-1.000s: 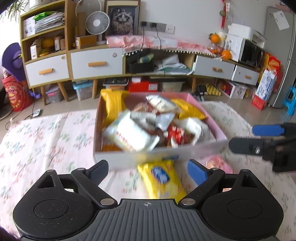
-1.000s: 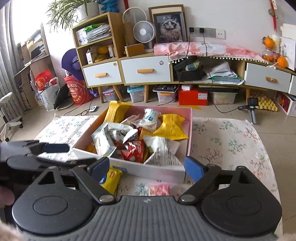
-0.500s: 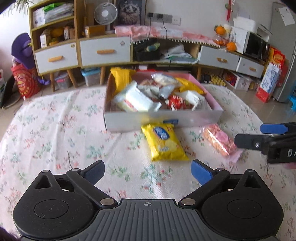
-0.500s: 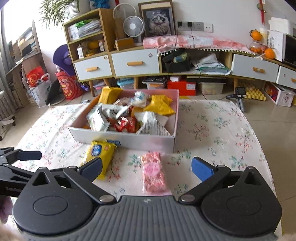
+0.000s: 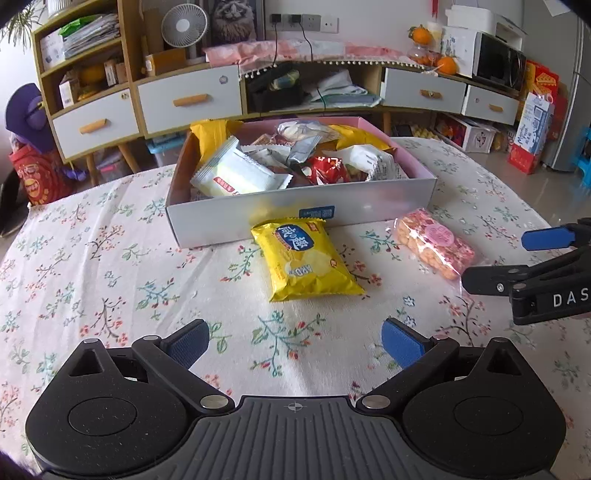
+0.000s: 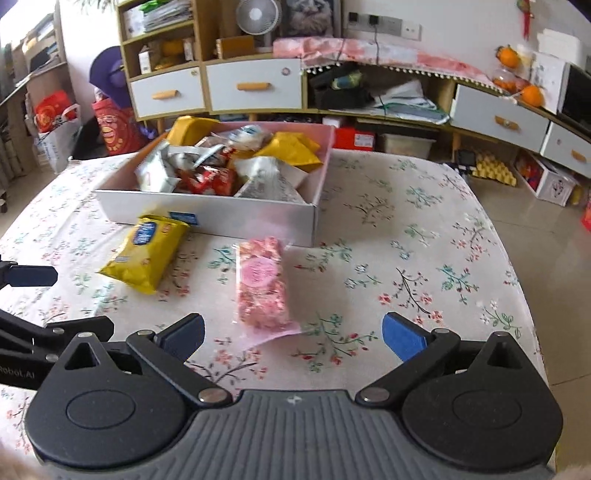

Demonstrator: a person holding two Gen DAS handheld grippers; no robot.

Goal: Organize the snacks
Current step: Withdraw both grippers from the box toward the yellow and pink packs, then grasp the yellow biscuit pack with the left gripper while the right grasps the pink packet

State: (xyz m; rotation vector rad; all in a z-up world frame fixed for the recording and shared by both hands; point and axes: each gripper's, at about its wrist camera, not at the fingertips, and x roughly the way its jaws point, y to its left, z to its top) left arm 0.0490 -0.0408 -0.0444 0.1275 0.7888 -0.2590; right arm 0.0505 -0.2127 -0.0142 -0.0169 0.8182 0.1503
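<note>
Left gripper (image 5: 294, 343) low over floral cloth (image 5: 110, 266), jaws wide apart, nothing between pads. Pointed at yellow bag (image 5: 304, 260), flat on cloth, top edge touching or nearly touching front wall of box (image 5: 369, 206). Right gripper (image 6: 293, 334) likewise spread wide, empty, aimed at pink pack (image 6: 263, 284), which lies flat just ahead of pads, near front right corner of box, far end close to wall; contact hard to judge through fisheye. Bag and pack side by side, apart, both outside box. Box crammed with wrapped snacks: white packet (image 5: 236, 173) at left front, red wrapper (image 5: 328, 168) mid, yellow pouches at back. Right gripper's blue-tipped fingers (image 5: 546, 238) at right edge of left view, beside pink pack. Cabinets with drawers (image 5: 192, 98) behind, fan (image 5: 184, 24) on top.
</note>
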